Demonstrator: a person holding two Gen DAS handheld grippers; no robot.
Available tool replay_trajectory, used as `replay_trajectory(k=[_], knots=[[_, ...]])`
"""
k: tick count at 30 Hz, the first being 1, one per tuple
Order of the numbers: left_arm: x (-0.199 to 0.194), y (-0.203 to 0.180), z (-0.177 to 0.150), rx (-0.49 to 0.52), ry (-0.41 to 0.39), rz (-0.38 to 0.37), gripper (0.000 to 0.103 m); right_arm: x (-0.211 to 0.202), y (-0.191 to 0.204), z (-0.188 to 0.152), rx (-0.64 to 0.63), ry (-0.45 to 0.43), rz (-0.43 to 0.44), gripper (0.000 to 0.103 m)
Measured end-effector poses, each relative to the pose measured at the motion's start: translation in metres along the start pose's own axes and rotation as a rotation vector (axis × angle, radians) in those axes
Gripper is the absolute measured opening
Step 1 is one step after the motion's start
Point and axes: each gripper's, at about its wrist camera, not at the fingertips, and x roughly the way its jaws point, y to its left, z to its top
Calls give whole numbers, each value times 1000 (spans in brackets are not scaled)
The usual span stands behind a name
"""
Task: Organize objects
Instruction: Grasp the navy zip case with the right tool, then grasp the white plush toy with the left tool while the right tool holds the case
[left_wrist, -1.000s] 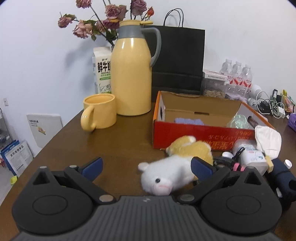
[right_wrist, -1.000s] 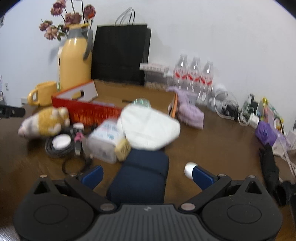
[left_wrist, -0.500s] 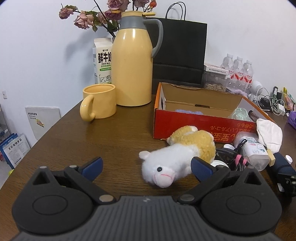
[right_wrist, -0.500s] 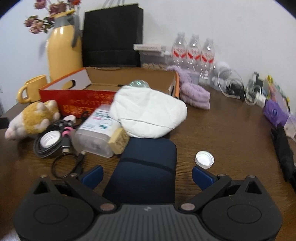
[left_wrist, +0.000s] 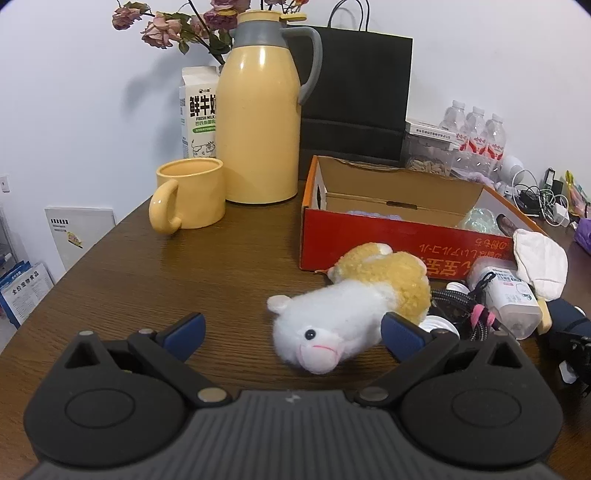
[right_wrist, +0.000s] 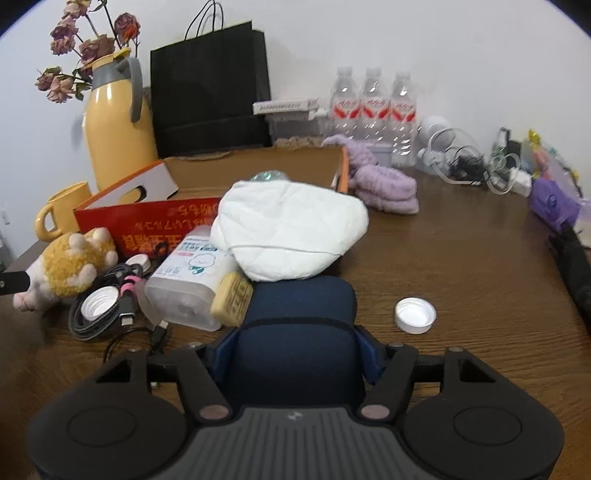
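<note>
Notably, in the left wrist view little had shifted: the left tongs (left_wrist: 291, 330) hung spread and empty, angled down over the worktop (left_wrist: 155, 280), with the plush toy (left_wrist: 351, 306) lying between and just ahead of the fingers, touched by neither. Behind it the red box (left_wrist: 406, 247) sat open, a few items already inside

Right wrist view: the right tongs (right_wrist: 295, 354) had just been closing, and the blue pads now pressed on both sides of the navy pouch (right_wrist: 295, 332), which still rested on the worktop under the edge of a white cloth (right_wrist: 291, 232). Judged: grasp made, lift not yet begun; the pouch probably goes to the box next. The cloth and the wipes pack (right_wrist: 188, 277) touching the pouch may drag along. A white cap (right_wrist: 415, 315) lay just beside, to the right. Right tongs pitched downward, level across
</note>
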Motion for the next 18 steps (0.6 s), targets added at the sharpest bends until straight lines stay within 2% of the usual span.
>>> replay_trajectory(k=[14,18], knots=[[1,0,-2,-6,-7,-4,103,-45,16,-10,-65,-257,-9,63],[1,-2,-1,8,-9,-11,103,-50,20,-12,-81,-285,-1,63]])
